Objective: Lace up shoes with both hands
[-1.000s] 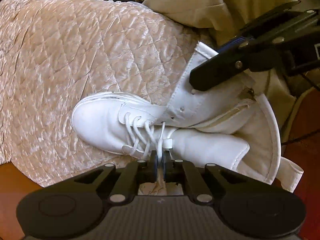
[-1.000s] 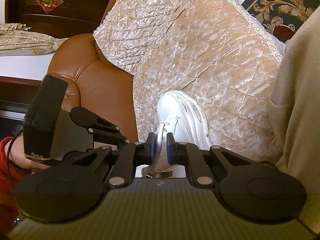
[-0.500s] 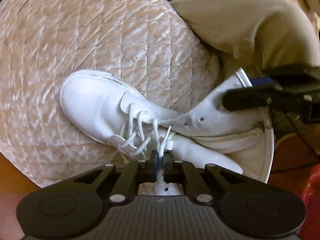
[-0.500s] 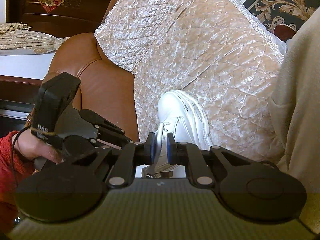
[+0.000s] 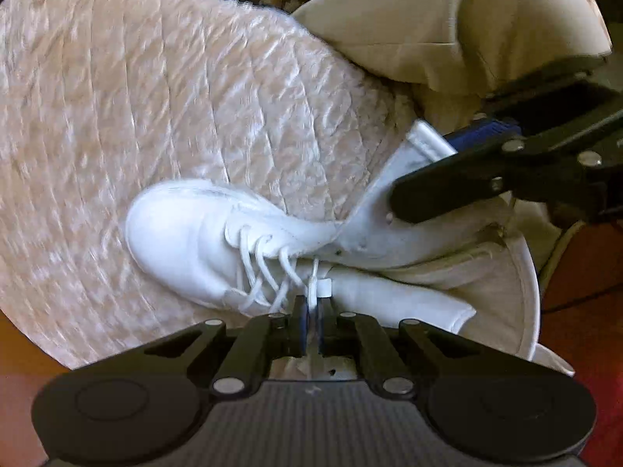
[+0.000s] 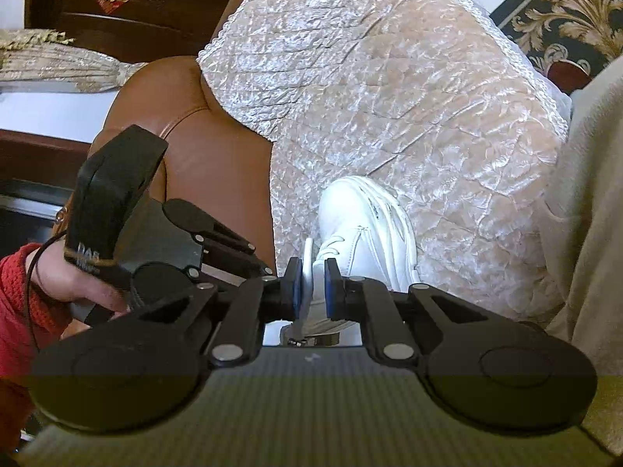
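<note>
A white high-top shoe (image 5: 187,229) lies on its side on the quilted cover, toe to the left in the left wrist view. My left gripper (image 5: 311,323) points steeply down and is shut on the white lace (image 5: 313,272), just past the laced eyelets. My right gripper (image 5: 422,169) comes in from the upper right and is shut on the shoe's upper flap (image 5: 373,214), holding it up. In the right wrist view the right gripper (image 6: 313,284) has the flap's white edge (image 6: 307,260) between its pads, with the shoe's toe (image 6: 366,225) beyond. The left gripper (image 6: 257,260) is at the left, held by a hand (image 6: 66,288).
The pale quilted cover (image 5: 155,97) drapes a brown leather armchair (image 6: 194,136). Beige cloth (image 5: 428,27) lies right of the shoe. A red sleeve (image 6: 15,311) is at the left edge. A dark wooden cabinet (image 6: 136,7) and a patterned cushion (image 6: 564,11) stand behind.
The left gripper, still holding the lace, has tilted and shifted toward the shoe; its hand shows more in the right wrist view. The right gripper has kept still on the flap.
</note>
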`<state>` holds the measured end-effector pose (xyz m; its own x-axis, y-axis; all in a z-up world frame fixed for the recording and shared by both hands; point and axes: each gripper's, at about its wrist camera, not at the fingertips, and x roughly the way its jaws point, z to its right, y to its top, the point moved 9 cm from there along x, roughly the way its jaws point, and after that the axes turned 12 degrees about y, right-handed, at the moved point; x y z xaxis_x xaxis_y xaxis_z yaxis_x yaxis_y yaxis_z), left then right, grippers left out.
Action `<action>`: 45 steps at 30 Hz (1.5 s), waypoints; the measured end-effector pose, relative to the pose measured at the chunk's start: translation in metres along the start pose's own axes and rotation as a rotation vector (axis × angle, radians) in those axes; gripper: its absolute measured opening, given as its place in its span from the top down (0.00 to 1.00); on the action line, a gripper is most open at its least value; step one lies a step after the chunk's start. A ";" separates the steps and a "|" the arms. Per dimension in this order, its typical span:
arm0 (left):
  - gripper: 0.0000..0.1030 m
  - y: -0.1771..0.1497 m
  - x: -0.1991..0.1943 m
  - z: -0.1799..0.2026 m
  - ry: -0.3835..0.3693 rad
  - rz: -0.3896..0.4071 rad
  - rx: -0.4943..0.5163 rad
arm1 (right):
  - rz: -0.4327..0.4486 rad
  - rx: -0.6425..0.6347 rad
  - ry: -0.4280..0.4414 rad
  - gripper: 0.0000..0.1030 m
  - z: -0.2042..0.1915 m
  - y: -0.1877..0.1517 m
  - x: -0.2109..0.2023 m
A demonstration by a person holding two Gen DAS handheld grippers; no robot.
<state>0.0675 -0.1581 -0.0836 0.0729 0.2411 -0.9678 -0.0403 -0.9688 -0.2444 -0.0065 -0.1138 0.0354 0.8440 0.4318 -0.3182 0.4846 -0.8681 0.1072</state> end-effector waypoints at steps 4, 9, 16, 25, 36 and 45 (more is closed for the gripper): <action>0.97 0.007 -0.003 0.012 0.108 0.066 0.118 | -0.025 -0.068 0.012 0.81 -0.011 -0.001 0.003; 0.97 0.002 0.001 0.018 0.137 0.113 0.129 | 0.056 -0.120 0.051 0.65 -0.021 0.013 -0.008; 0.97 -0.001 0.003 0.010 0.086 0.177 0.047 | 0.022 -0.042 -0.048 0.64 0.018 0.006 0.013; 0.97 -0.003 0.003 0.007 0.070 0.186 0.014 | -0.012 0.063 0.035 0.65 0.030 -0.004 0.042; 0.97 -0.007 0.004 0.006 0.072 0.196 -0.007 | -0.053 0.052 0.038 0.91 0.034 -0.013 0.056; 0.97 -0.007 0.005 0.006 0.066 0.204 -0.016 | 0.011 0.128 0.095 0.88 0.037 -0.006 0.049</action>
<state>0.0624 -0.1494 -0.0866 0.1299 0.0358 -0.9909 -0.0454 -0.9981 -0.0420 0.0239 -0.0967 -0.0153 0.8699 0.4380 -0.2267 0.4470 -0.8944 -0.0127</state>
